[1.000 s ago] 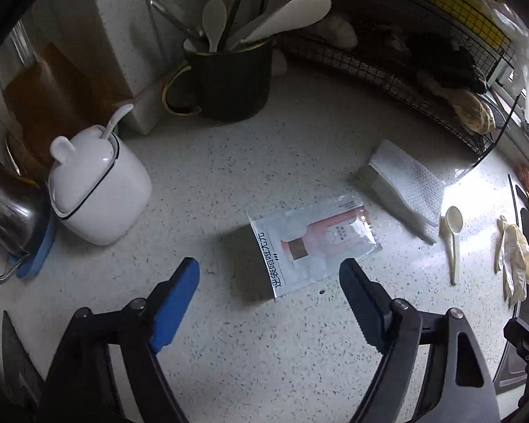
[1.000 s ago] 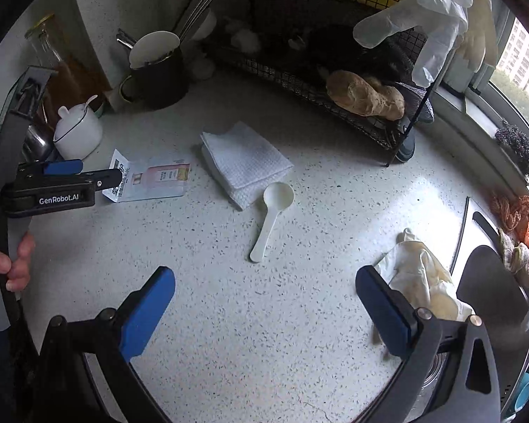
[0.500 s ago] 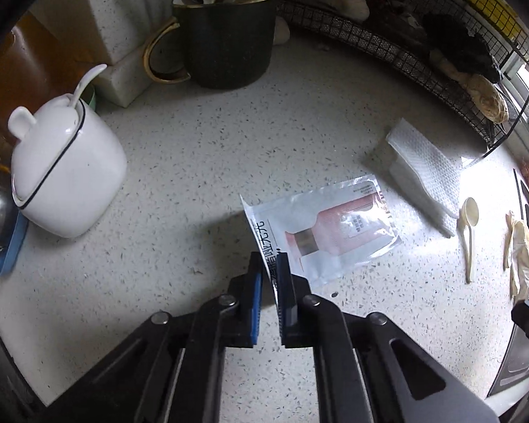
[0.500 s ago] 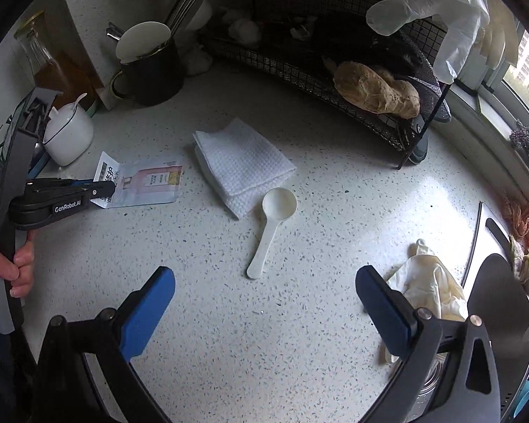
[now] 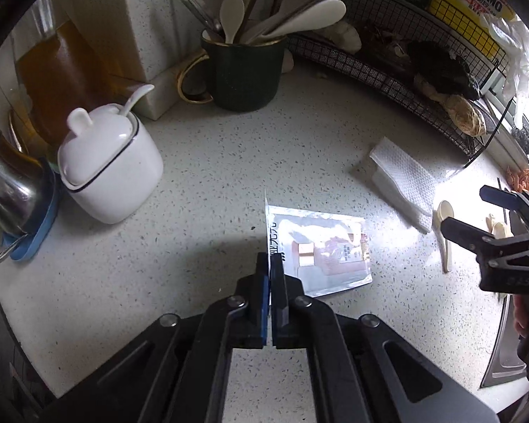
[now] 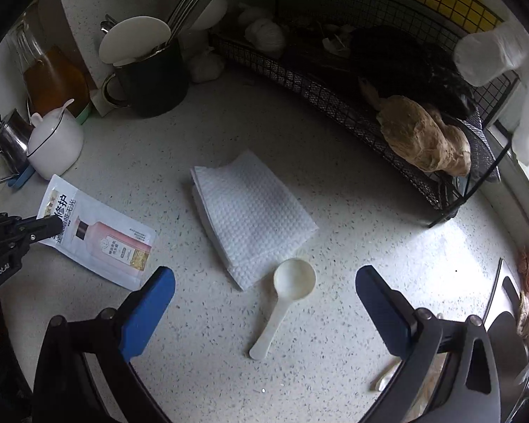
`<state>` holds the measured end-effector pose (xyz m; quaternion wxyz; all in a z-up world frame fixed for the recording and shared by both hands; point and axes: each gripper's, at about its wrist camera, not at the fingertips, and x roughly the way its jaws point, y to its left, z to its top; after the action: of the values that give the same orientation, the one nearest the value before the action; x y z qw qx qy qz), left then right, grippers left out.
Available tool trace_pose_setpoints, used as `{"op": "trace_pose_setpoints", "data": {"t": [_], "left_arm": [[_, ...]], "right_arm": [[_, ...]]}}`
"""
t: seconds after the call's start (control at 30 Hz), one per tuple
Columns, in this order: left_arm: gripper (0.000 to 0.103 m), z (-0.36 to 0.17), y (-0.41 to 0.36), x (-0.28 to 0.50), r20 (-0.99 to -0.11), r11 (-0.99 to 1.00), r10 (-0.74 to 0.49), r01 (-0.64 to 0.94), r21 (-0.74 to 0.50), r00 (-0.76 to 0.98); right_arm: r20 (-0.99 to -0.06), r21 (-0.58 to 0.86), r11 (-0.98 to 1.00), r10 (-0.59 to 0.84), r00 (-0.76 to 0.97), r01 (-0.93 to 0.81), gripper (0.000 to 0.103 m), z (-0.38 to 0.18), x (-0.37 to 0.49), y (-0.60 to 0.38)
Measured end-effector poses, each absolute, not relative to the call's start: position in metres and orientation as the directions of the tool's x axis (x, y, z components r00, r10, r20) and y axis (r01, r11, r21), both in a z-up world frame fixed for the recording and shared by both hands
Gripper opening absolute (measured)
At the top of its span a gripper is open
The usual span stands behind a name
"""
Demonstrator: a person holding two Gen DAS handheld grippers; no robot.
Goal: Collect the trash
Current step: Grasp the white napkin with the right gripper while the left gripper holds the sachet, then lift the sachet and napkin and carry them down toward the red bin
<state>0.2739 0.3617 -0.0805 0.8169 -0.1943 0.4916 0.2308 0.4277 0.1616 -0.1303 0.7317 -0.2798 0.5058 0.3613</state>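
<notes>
The left gripper (image 5: 271, 264) is clenched on the near edge of the sachet (image 5: 321, 250), lifting it off the counter (image 5: 208, 176), while the right gripper (image 6: 264, 282), spread wide with nothing held, hangs over the plastic spoon (image 6: 282, 303), whose handle runs toward it, beside the folded napkin (image 6: 250, 211).

On the counter (image 6: 352, 211), the sachet (image 6: 102, 243) lies left of the napkin stack (image 6: 250, 215), the spoon (image 6: 282, 303) before it.

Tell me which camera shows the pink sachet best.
The right wrist view: the sachet faces the camera, printed bottle clear, one end pinched by the left gripper. The left wrist view shows the sachet glary, its near edge hidden in the shut jaws.
</notes>
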Motion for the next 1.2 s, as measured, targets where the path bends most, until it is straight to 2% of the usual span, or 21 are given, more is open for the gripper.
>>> {"op": "trace_pose_setpoints", "data": {"t": [0.23, 0.3, 0.33, 0.37, 0.43, 0.5, 0.53, 0.57, 0.67, 1.2], "left_arm": [[0.0, -0.073, 0.37, 0.255, -0.882, 0.785, 0.231, -0.615, -0.08, 0.41], [0.0, -0.073, 0.371, 0.249, -0.884, 0.78, 0.242, -0.622, -0.068, 0.4], [0.0, -0.076, 0.371, 0.247, -0.885, 0.778, 0.247, -0.625, -0.06, 0.394], [0.0, -0.078, 0.371, 0.246, -0.886, 0.776, 0.254, -0.628, -0.052, 0.387], [0.0, -0.083, 0.369, 0.25, -0.89, 0.775, 0.258, -0.63, -0.041, 0.376], [0.0, -0.088, 0.367, 0.249, -0.895, 0.775, 0.256, -0.631, -0.036, 0.365], [0.0, -0.09, 0.365, 0.249, -0.897, 0.775, 0.255, -0.632, -0.034, 0.361], [0.0, -0.091, 0.364, 0.25, -0.899, 0.774, 0.252, -0.633, -0.036, 0.359], [0.0, -0.091, 0.358, 0.255, -0.901, 0.783, 0.244, -0.621, -0.036, 0.359], [0.0, -0.038, 0.244, 0.225, -0.85, 0.877, 0.243, -0.48, -0.013, 0.467]], "right_arm": [[-0.946, -0.046, 0.513, 0.253, 0.202, -0.857, 0.101, -0.159, 0.441, 0.199], [-0.947, -0.041, 0.497, 0.258, 0.192, -0.867, 0.087, -0.167, 0.444, 0.206], [-0.948, -0.038, 0.488, 0.259, 0.186, -0.872, 0.075, -0.171, 0.446, 0.21], [-0.95, -0.038, 0.481, 0.253, 0.18, -0.876, 0.066, -0.175, 0.447, 0.213], [-0.951, -0.035, 0.465, 0.257, 0.173, -0.885, 0.06, -0.182, 0.448, 0.218], [-0.95, -0.026, 0.459, 0.265, 0.164, -0.888, 0.047, -0.182, 0.449, 0.222], [-0.949, -0.024, 0.458, 0.27, 0.165, -0.888, 0.028, -0.181, 0.449, 0.222], [-0.948, -0.023, 0.459, 0.271, 0.165, -0.888, 0.006, -0.181, 0.449, 0.223], [-0.947, 0.047, 0.456, 0.302, 0.106, -0.889, 0.005, -0.176, 0.448, 0.216], [-0.896, 0.068, 0.54, 0.402, 0.187, -0.839, 0.004, -0.094, 0.348, 0.094]]}}
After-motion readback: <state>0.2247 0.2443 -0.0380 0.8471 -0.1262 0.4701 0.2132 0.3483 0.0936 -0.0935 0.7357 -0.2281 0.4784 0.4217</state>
